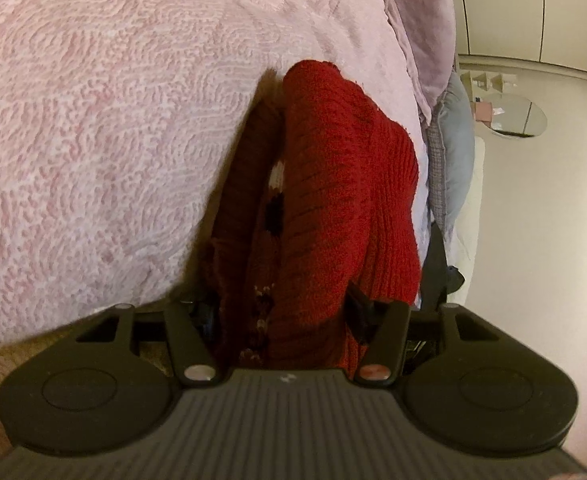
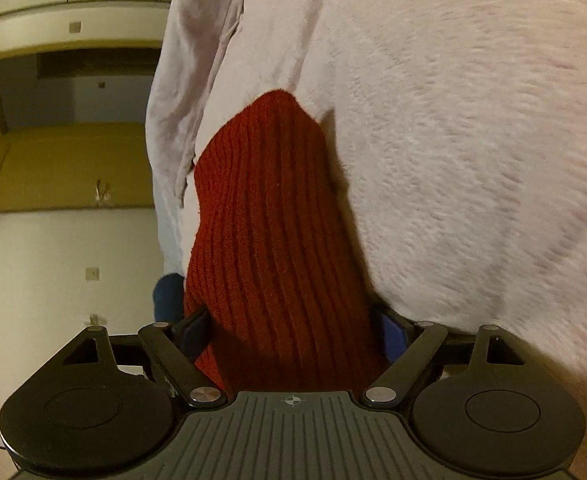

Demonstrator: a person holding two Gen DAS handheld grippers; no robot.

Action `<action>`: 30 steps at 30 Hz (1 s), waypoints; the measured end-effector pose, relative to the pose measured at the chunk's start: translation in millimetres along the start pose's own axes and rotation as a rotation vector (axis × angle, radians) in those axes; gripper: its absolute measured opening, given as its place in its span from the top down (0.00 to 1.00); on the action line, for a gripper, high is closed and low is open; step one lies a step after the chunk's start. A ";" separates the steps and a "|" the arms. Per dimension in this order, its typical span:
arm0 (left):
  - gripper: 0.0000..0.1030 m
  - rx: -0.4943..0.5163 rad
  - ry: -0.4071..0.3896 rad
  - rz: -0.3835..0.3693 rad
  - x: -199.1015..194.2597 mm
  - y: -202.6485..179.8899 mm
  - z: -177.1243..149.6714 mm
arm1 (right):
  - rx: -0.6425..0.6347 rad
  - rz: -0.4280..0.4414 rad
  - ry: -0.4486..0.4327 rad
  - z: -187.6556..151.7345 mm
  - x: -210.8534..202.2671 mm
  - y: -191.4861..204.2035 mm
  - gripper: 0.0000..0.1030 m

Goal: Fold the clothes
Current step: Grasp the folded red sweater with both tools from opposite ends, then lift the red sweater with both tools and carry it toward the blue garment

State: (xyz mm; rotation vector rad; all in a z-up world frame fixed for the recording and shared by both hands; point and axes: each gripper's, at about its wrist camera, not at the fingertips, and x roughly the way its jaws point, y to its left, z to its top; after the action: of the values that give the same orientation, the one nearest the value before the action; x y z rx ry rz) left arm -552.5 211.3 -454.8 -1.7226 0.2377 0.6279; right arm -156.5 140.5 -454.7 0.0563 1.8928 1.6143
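Observation:
A red rib-knit sweater (image 1: pixel 333 184) with a white and dark pattern on an inner fold lies bunched on the pink textured bedspread (image 1: pixel 93 120). My left gripper (image 1: pixel 283 308) is shut on a thick bundle of it, which fills the gap between the black fingers (image 1: pixel 209 312). In the right wrist view the same red sweater (image 2: pixel 261 208) runs forward over the pale bedspread (image 2: pixel 473 160). My right gripper (image 2: pixel 293 332) is shut on this fold, with the blue pads (image 2: pixel 195 332) pressed against both of its sides. The fingertips are hidden by the knit.
A grey-blue pillow (image 1: pixel 457 140) and a lilac blanket (image 1: pixel 425 40) lie at the bed's edge. Beyond are a round mirror (image 1: pixel 513 116) and a cream wall. The right wrist view shows a doorway (image 2: pixel 73 92), a wooden panel (image 2: pixel 73 168) and a blue object (image 2: pixel 167 296).

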 end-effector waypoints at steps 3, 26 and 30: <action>0.58 0.020 -0.022 0.010 -2.6 -3.3 -3.4 | -0.055 -0.008 0.035 4.1 6.1 8.3 0.31; 0.65 0.141 -0.139 -0.085 -158.3 -71.1 13.7 | -0.018 0.170 0.032 -26.0 22.3 131.2 0.40; 0.65 0.148 -0.176 -0.124 -223.7 -59.0 45.4 | -0.024 0.212 0.018 -42.6 73.8 181.4 0.40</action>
State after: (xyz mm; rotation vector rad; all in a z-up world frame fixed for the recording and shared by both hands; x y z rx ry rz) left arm -722.9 230.6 -293.1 -1.5175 0.0517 0.6503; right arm -301.9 179.0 -322.1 0.2404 1.9343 1.7817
